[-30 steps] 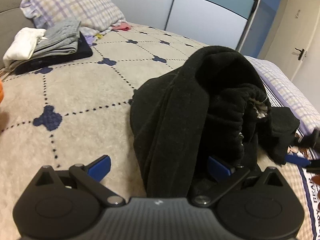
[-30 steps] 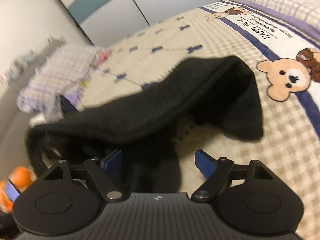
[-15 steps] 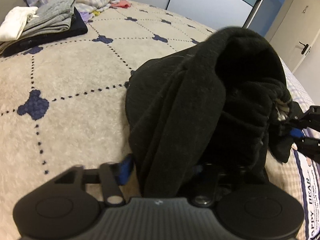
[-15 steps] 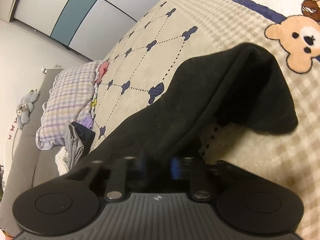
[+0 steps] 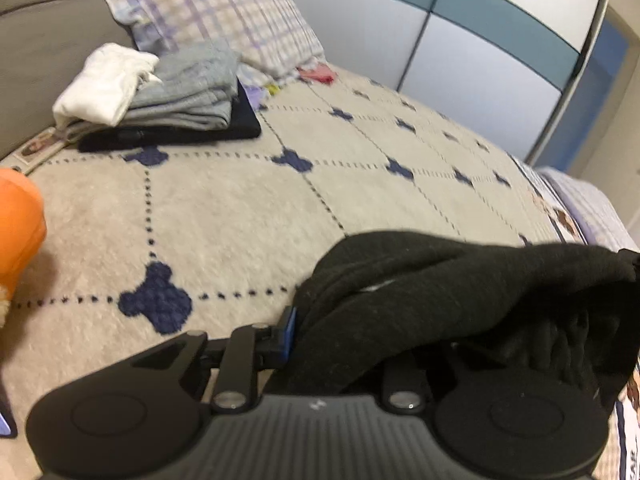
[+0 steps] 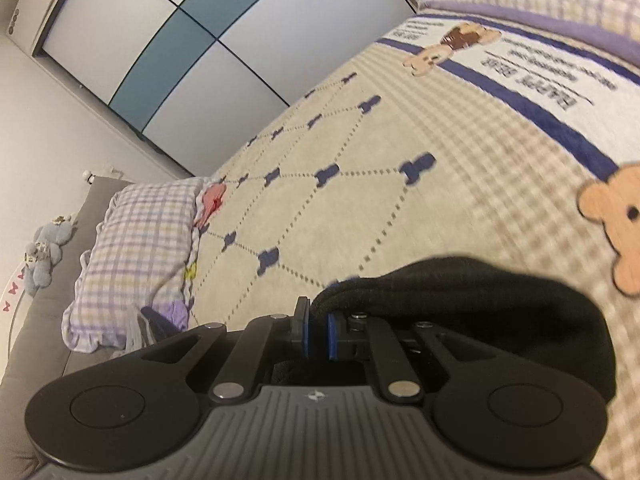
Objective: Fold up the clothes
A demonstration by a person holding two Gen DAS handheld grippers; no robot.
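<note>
Black fleece garment (image 5: 460,292), thick and matte with a nubbly pile, bunched into soft ropey folds, stretched across the foreground between my two grippers above the bedspread (image 5: 240,208). Left gripper (image 5: 340,332): angled downward toward the bed; jaws have just been closing and now sit narrow with a fat fold of the fleece wedged between them; only the blue pad of one finger (image 5: 289,330) shows, pressed against the cloth, the other buried under it. Right gripper (image 6: 316,334): also angled down, view rolled sideways; jaws have just been closing and are almost together, blue pads clamping a thin edge of the same garment (image 6: 480,292), which bulges rounded to one side of them. Bedspread: beige, plush, quilted in dotted navy diamonds with small navy motifs. Further back, near the grey headboard: stack of folded clothes (image 5: 168,100) (white, grey, dark at bottom), beside a purple-checked pillow (image 5: 216,12).
</note>
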